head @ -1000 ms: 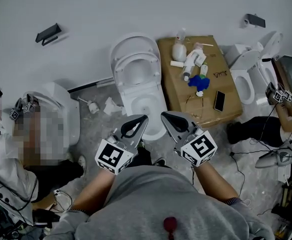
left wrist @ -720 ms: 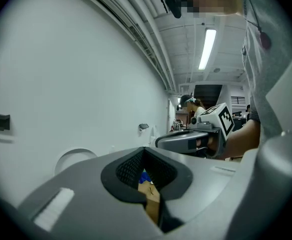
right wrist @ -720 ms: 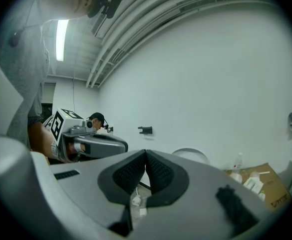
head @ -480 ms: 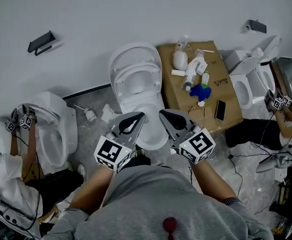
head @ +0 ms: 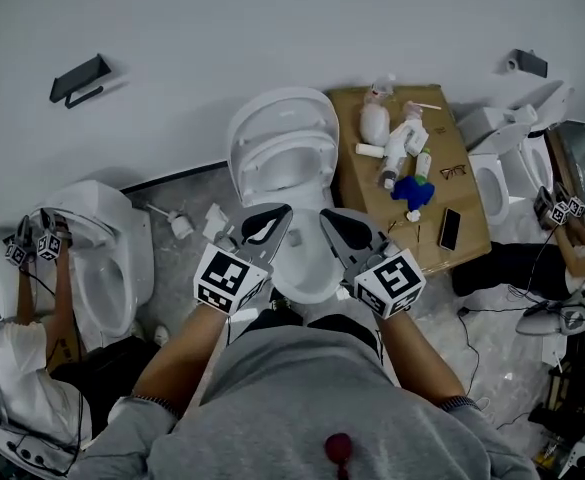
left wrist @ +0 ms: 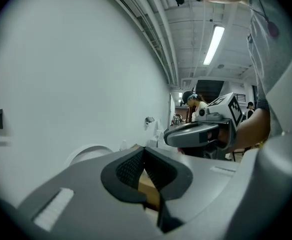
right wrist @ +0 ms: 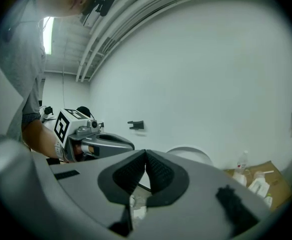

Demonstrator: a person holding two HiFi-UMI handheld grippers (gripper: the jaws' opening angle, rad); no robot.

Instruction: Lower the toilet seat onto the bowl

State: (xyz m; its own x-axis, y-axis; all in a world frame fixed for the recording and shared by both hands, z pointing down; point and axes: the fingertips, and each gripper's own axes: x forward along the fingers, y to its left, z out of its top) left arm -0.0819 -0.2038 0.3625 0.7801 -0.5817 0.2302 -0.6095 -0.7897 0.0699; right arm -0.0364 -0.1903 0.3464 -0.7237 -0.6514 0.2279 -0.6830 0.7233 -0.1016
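A white toilet stands against the wall, with its seat (head: 280,158) and lid (head: 282,108) raised and leaning back. The open bowl (head: 307,273) lies below them. My left gripper (head: 283,213) and right gripper (head: 325,216) hang side by side over the bowl's front, pointing at the raised seat without touching it. Both are shut with nothing between the jaws. In the left gripper view the closed tips of the left gripper (left wrist: 145,149) sit in front of the lid's rounded top (left wrist: 88,152). The right gripper view shows the right gripper (right wrist: 146,153) closed before the lid (right wrist: 191,154).
A cardboard box (head: 472,238) right of the toilet holds bottles, a blue object, a phone and glasses. Another toilet (head: 107,258) stands at the left with a person working at it, a third toilet (head: 492,168) at the right. Debris (head: 184,226) lies on the floor.
Both grippers have moved forward together toward the toilet and now hang over the bowl's front rim. Their jaws stay closed.
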